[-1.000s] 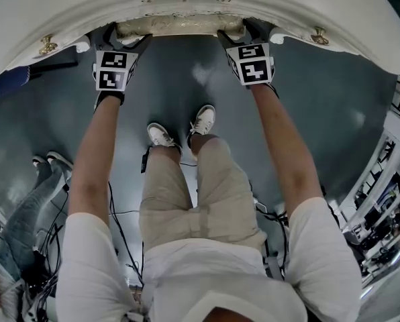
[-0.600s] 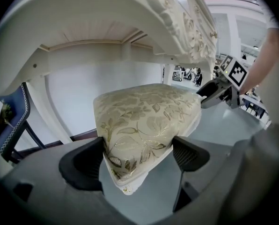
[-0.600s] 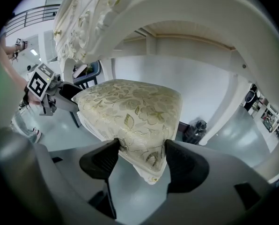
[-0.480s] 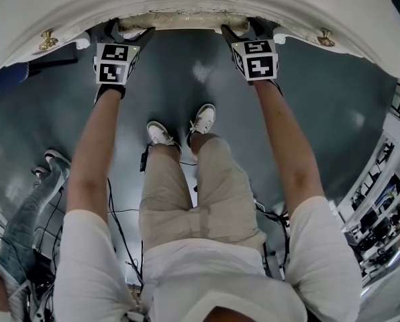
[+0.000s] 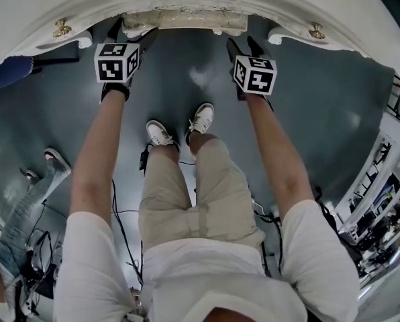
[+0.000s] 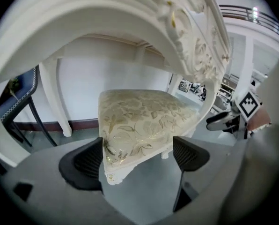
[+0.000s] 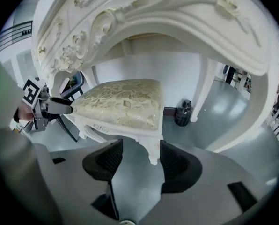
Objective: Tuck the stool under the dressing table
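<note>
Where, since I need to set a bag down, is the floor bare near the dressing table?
Bare grey floor lies right of the right arm, between the dressing table and the shelving. Another open patch sits between the two arms, ahead of the shoes. Lower left is crowded: cables and a bystander's legs.

There is one stool and one desk with two brass knobs. Two grippers are counted, the left gripper and the right gripper. Two white shoes show, and what may be one dark bin.
</note>
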